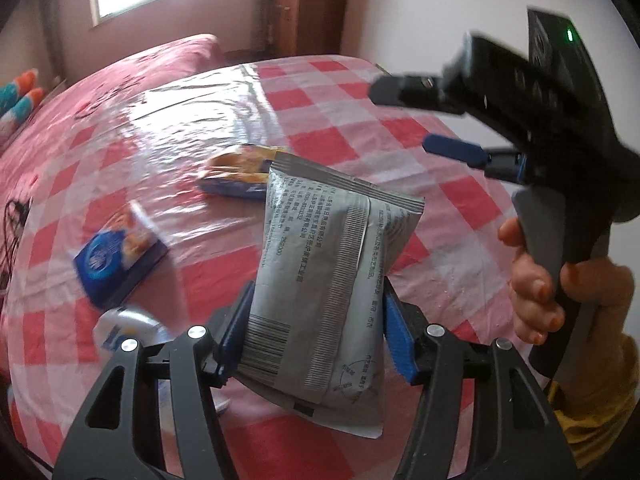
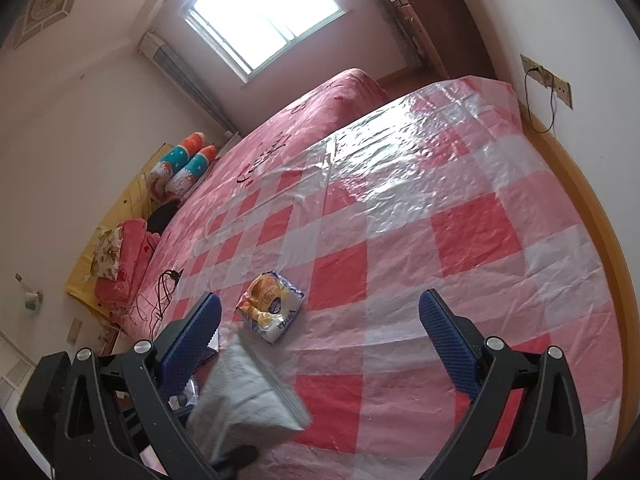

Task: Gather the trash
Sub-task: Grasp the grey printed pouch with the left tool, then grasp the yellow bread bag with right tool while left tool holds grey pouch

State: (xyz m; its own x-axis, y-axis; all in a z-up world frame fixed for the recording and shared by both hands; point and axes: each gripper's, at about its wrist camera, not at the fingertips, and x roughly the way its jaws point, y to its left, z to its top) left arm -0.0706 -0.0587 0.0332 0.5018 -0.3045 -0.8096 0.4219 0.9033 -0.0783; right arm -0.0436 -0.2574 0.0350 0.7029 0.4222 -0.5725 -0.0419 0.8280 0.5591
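Note:
My left gripper (image 1: 316, 328) is shut on a silver foil snack packet (image 1: 324, 276) and holds it upright above the red-and-white checked plastic sheet (image 1: 340, 136). The packet also shows at the bottom left of the right wrist view (image 2: 248, 396). My right gripper (image 2: 320, 320) is open and empty above the sheet; in the left wrist view it hangs at the upper right (image 1: 416, 120). A yellow and blue wrapper (image 1: 240, 172) (image 2: 270, 310) lies on the sheet beyond the packet. A blue wrapper (image 1: 120, 264) lies to the left, and a white and blue one (image 1: 128, 328) sits by my left fingers.
The sheet covers a pink bed (image 2: 304, 120). Pillows (image 2: 184, 164) and folded bedding (image 2: 116, 264) lie at the bed's head. A black cable (image 2: 164, 284) lies on the bed's left side. A wooden wardrobe (image 2: 436, 12) stands by the far wall and a wall socket (image 2: 548, 80) at the right.

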